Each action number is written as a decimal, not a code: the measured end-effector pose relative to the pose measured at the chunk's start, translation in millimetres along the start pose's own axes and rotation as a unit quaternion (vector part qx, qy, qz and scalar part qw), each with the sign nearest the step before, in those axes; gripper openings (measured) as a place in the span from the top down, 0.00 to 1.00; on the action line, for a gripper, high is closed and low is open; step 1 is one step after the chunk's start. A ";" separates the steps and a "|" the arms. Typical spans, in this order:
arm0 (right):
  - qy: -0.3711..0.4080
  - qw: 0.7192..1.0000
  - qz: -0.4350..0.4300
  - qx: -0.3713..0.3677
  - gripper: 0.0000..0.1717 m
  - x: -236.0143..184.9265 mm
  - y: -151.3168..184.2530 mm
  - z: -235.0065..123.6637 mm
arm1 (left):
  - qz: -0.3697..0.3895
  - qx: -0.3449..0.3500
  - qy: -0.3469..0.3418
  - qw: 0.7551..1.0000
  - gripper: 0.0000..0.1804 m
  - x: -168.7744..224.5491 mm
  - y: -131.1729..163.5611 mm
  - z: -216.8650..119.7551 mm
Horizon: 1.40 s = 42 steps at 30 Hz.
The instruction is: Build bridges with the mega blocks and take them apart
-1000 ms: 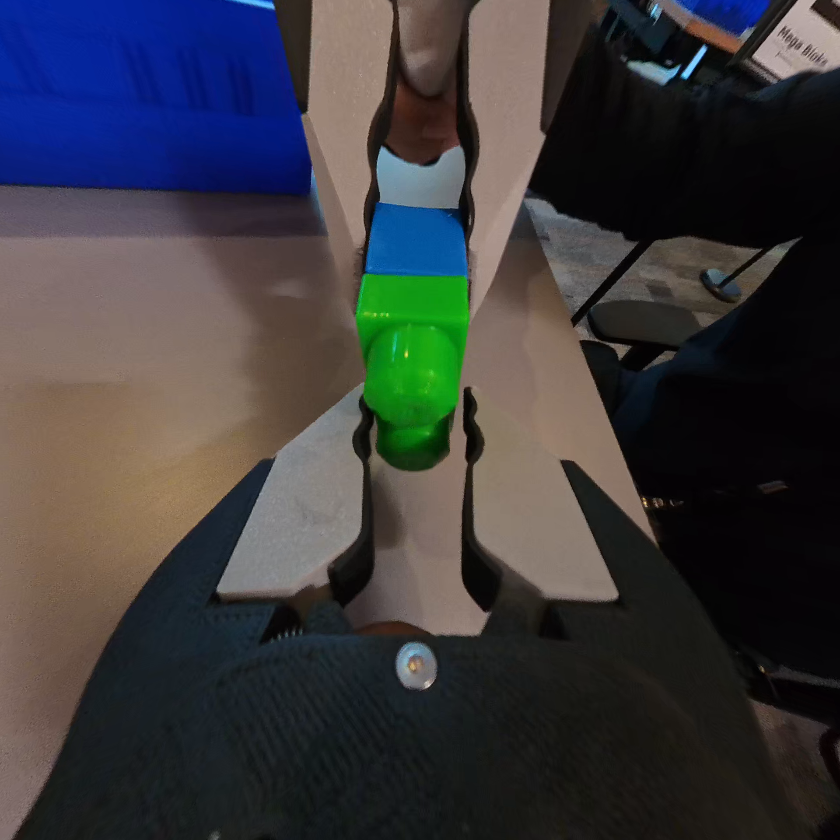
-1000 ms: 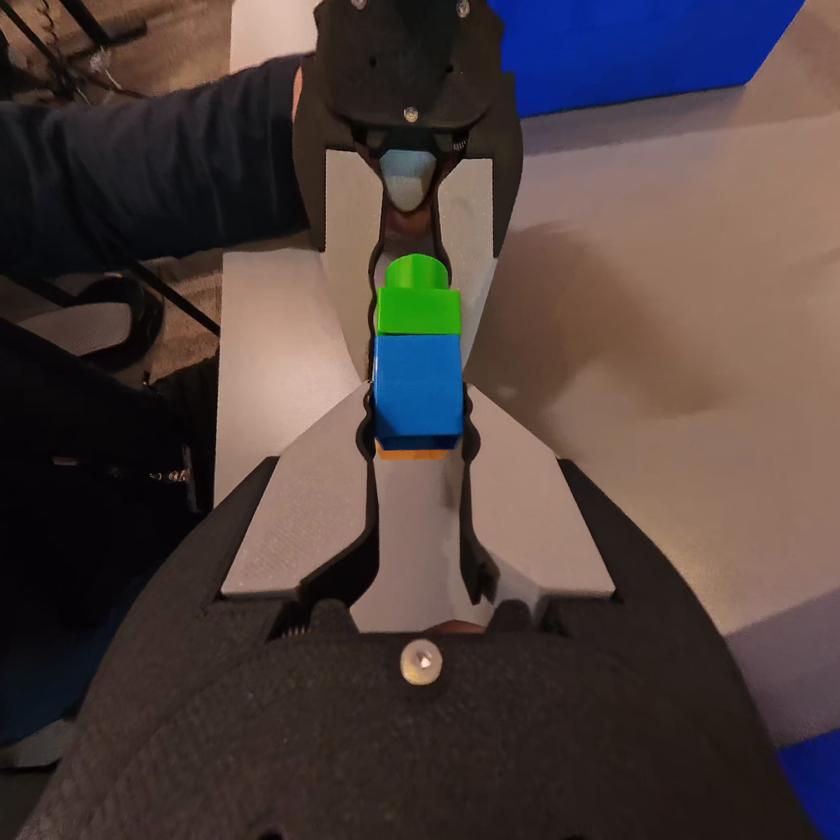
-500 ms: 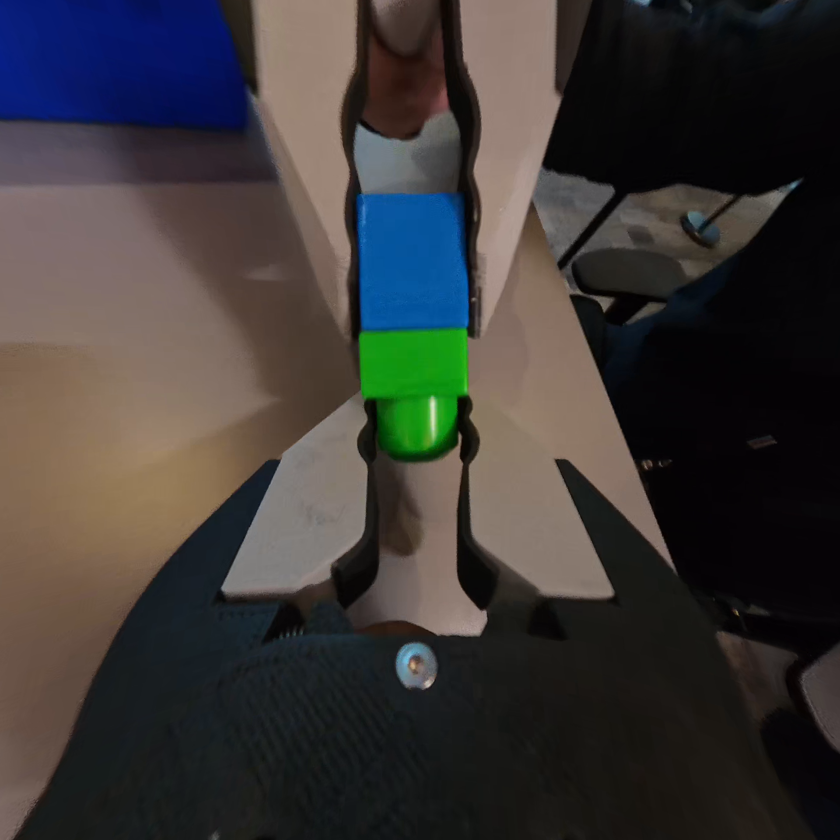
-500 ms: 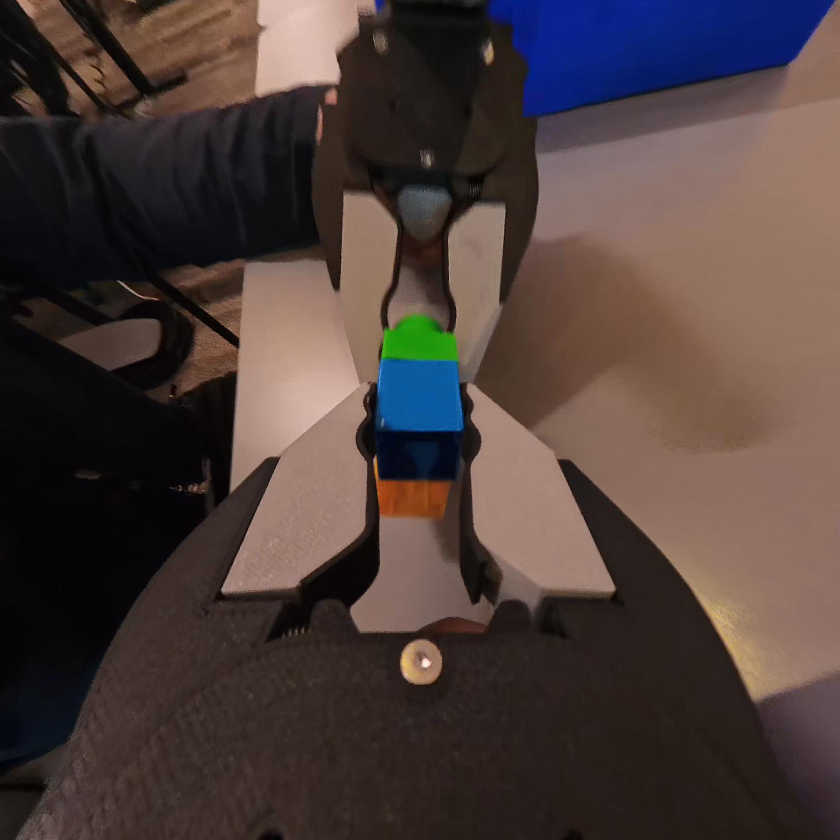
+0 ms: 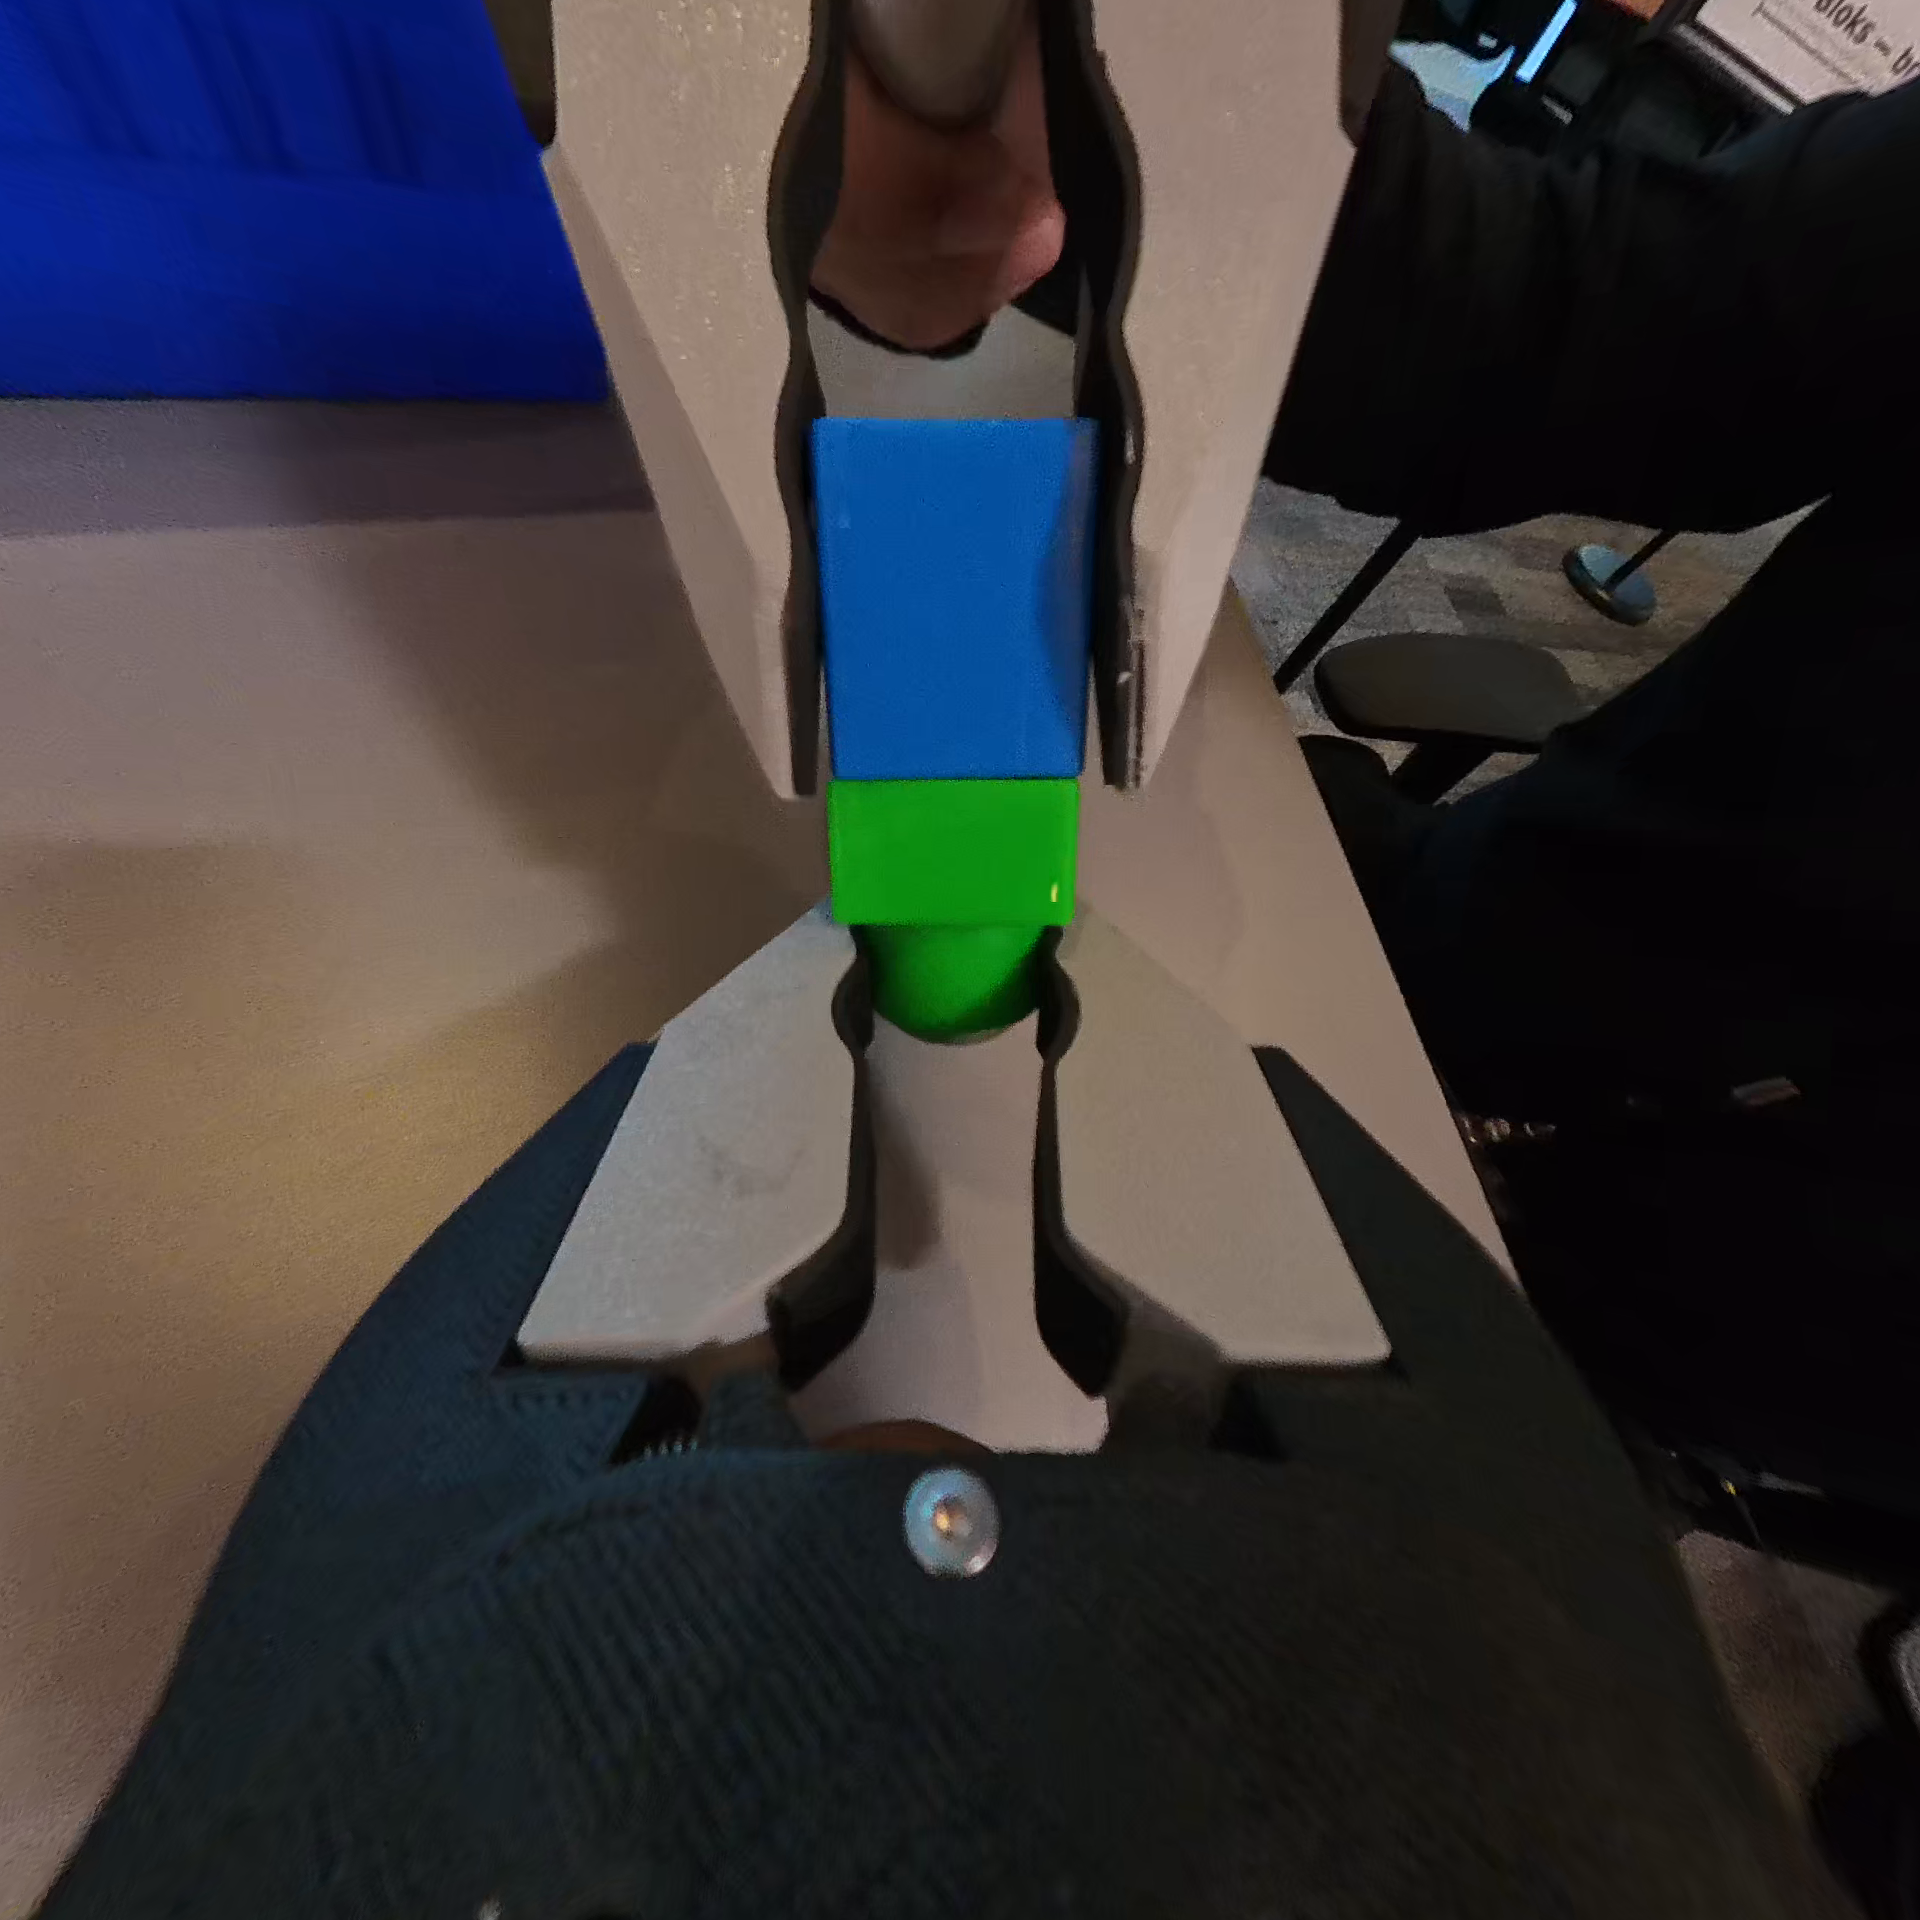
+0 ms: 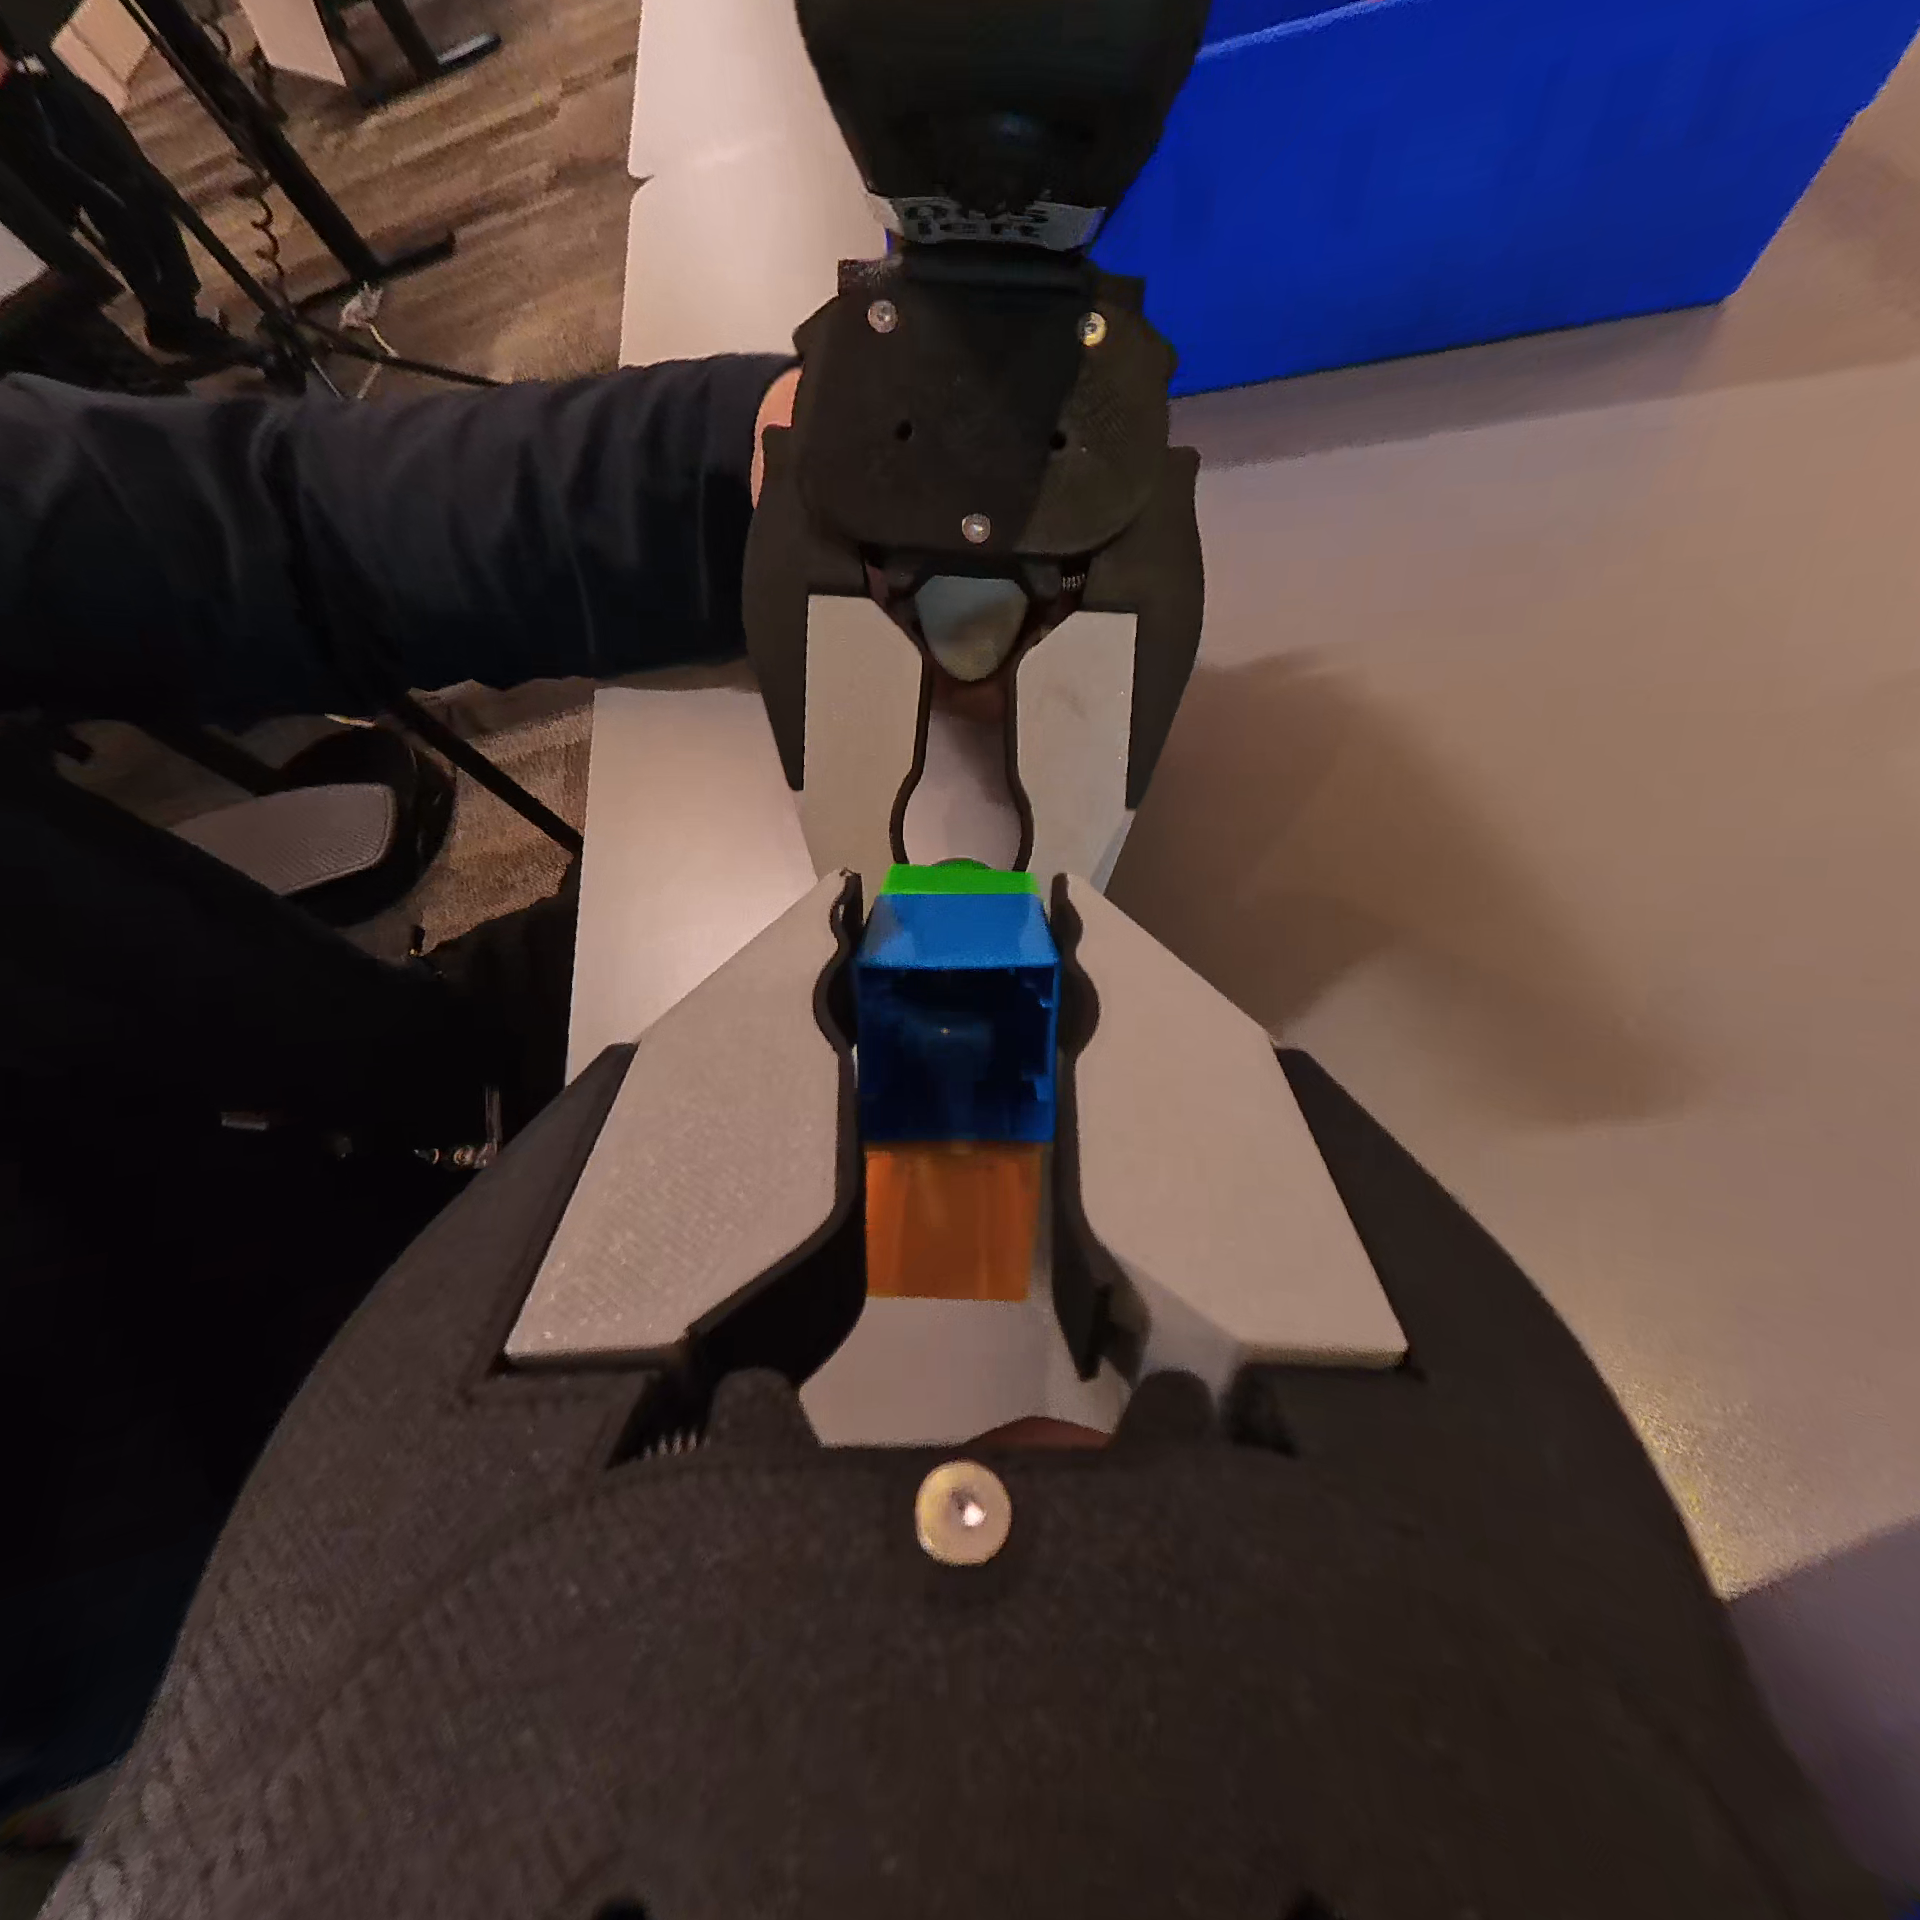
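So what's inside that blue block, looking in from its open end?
The blue block is hollow: dark blue inner walls and ribs show in the right wrist view. Its far depths are in shadow. An orange block sits just below the opening; a green block caps the far end.

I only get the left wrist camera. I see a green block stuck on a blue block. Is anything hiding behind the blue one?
Observer: Yes. The right wrist view shows an orange block next to the blue block, on the side away from the green block.
Operator: Whoa! Is the blue one solid?
Observer: No. Its open, hollow underside faces the right camera.
Operator: So who's holding the orange one?
Observer: It sits between the fingers of the right tongs, farther back than the tips that press on the blue block. I cannot tell if they squeeze it too.
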State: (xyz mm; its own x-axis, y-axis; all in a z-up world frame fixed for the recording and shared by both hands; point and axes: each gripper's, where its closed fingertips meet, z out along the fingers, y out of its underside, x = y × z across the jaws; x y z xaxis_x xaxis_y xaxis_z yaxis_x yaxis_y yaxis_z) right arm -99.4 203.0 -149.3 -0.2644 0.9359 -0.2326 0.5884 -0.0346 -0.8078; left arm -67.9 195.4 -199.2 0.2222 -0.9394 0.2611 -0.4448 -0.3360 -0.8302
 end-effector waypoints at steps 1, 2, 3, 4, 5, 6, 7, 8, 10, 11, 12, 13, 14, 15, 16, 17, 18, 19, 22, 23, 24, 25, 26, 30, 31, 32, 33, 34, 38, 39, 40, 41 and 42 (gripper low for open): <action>-0.002 1.000 0.003 0.003 0.81 0.0 0.4 -1.2 | -0.001 0.003 0.002 1.000 0.86 0.6 -0.7 -1.0; -0.004 1.000 0.006 0.005 0.81 0.0 1.3 -1.9 | -0.001 0.004 0.001 1.000 0.86 0.3 -0.9 -1.8; -0.005 1.000 0.009 0.007 0.81 0.3 2.4 -2.6 | -0.001 0.004 0.001 1.000 0.86 0.0 -0.9 -2.2; -0.008 1.000 0.013 0.011 0.81 -0.1 3.4 -3.2 | -0.004 0.005 0.004 1.000 0.86 0.8 -0.9 -2.2; -0.011 1.000 0.018 0.015 0.81 0.1 4.0 -3.9 | -0.007 0.006 0.004 1.000 0.86 0.5 -1.1 -1.9; -0.013 0.999 0.023 0.020 0.81 0.9 4.6 -4.8 | -0.009 0.007 0.004 1.000 0.86 0.2 -1.6 -1.8; -0.016 0.999 0.029 0.023 0.81 1.2 5.4 -5.9 | -0.011 0.009 0.004 1.000 0.86 -0.1 -2.2 -2.0; -0.017 0.999 0.033 0.024 0.81 1.6 6.9 -7.0 | -0.010 0.010 0.001 1.000 0.86 -1.2 -2.7 -2.8; -0.025 0.999 0.039 0.018 0.80 0.8 13.1 -9.0 | -0.008 0.006 -0.001 1.000 0.86 -1.4 -1.0 -4.0; -0.027 0.999 0.045 0.012 0.80 1.7 17.4 -9.8 | -0.007 0.005 -0.006 1.000 0.86 -3.0 -0.2 -4.9; -0.026 0.998 0.051 0.011 0.80 3.7 20.4 -10.6 | -0.008 0.002 -0.011 1.000 0.86 -4.7 0.8 -5.6; -0.028 0.998 0.057 0.011 0.79 5.2 22.5 -10.7 | -0.010 -0.002 -0.013 1.000 0.86 -5.8 2.3 -5.5; -0.029 0.998 0.061 0.010 0.79 6.0 24.9 -9.9 | -0.011 -0.007 -0.016 1.000 0.86 -6.6 4.1 -4.4; -0.029 0.998 0.059 0.001 0.79 5.9 28.4 -8.6 | -0.012 -0.015 -0.015 1.000 0.86 -6.8 6.8 -2.8; -0.024 0.998 0.054 -0.009 0.80 6.3 31.8 -7.3 | -0.013 -0.021 -0.016 1.000 0.86 -7.3 8.9 -1.3; -0.014 0.998 0.051 -0.016 0.80 8.3 33.7 -6.2 | -0.011 -0.026 -0.024 0.999 0.86 -9.4 10.2 -0.7; -0.010 0.998 0.053 -0.020 0.80 9.2 35.2 -4.9 | -0.012 -0.031 -0.026 0.999 0.86 -10.0 11.6 -0.8; -0.009 0.998 0.064 -0.023 0.79 10.2 36.5 -3.4 | -0.014 -0.037 -0.031 0.999 0.86 -11.5 13.0 -1.1; -0.020 0.995 0.089 -0.032 0.80 10.2 44.0 2.5 | -0.014 -0.063 -0.039 0.997 0.86 -13.0 21.1 0.4; -0.016 0.996 0.078 -0.040 0.80 10.7 47.5 4.0 | -0.013 -0.067 -0.039 0.997 0.86 -13.1 22.3 1.5; -0.011 0.997 0.068 -0.042 0.80 10.4 47.5 3.9 | -0.014 -0.068 -0.037 0.997 0.86 -12.5 22.4 1.9; -0.007 0.997 0.058 -0.048 0.81 9.6 48.0 4.0 | -0.011 -0.069 -0.035 0.997 0.86 -11.7 22.6 2.0; 0.001 0.997 0.049 -0.054 0.81 9.9 48.3 4.6 | -0.010 -0.070 -0.035 0.997 0.86 -11.6 22.7 1.8; 0.008 0.997 0.047 -0.058 0.81 11.1 48.3 6.1 | -0.008 -0.072 -0.040 0.997 0.86 -12.5 23.2 0.5; 0.010 0.997 0.051 -0.054 0.80 12.6 47.6 5.6 | -0.008 -0.071 -0.047 0.996 0.86 -14.6 22.7 0.6; 0.011 0.998 0.050 -0.047 0.80 13.7 46.7 5.3 | -0.008 -0.071 -0.052 0.996 0.86 -15.9 22.2 0.5; 0.007 0.998 0.050 -0.038 0.80 12.9 45.2 5.8 | -0.005 -0.071 -0.053 0.996 0.86 -15.2 21.1 0.5; -0.007 0.998 0.053 -0.023 0.80 9.5 41.5 7.0 | 0.000 -0.068 -0.050 0.996 0.86 -13.4 19.8 0.4; -0.024 0.998 0.065 0.002 0.78 8.1 38.0 15.8 | 0.006 -0.073 -0.061 0.995 0.85 -15.7 22.6 -2.7; -0.019 0.998 0.065 0.000 0.78 9.3 38.7 16.8 | 0.001 -0.073 -0.061 0.995 0.85 -16.8 23.5 -3.1; -0.013 0.998 0.067 -0.001 0.79 10.8 38.6 16.6 | -0.004 -0.070 -0.062 0.996 0.84 -18.0 23.3 -3.5; -0.007 0.998 0.068 0.001 0.79 12.5 37.7 15.3 | -0.009 -0.063 -0.065 0.996 0.84 -19.7 21.4 -4.5; -0.005 0.998 0.069 0.007 0.79 13.4 36.1 13.1 | -0.015 -0.053 -0.065 0.996 0.84 -20.3 18.2 -6.0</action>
State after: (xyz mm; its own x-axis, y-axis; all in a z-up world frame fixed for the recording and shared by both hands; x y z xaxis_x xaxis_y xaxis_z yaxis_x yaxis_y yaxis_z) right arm -91.7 209.7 -188.7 -0.1898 0.9183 -0.3473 0.6093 -0.1672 -0.7751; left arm -85.8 207.9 -216.7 0.3445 -0.9145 0.2121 -0.5247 -0.3749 -0.7643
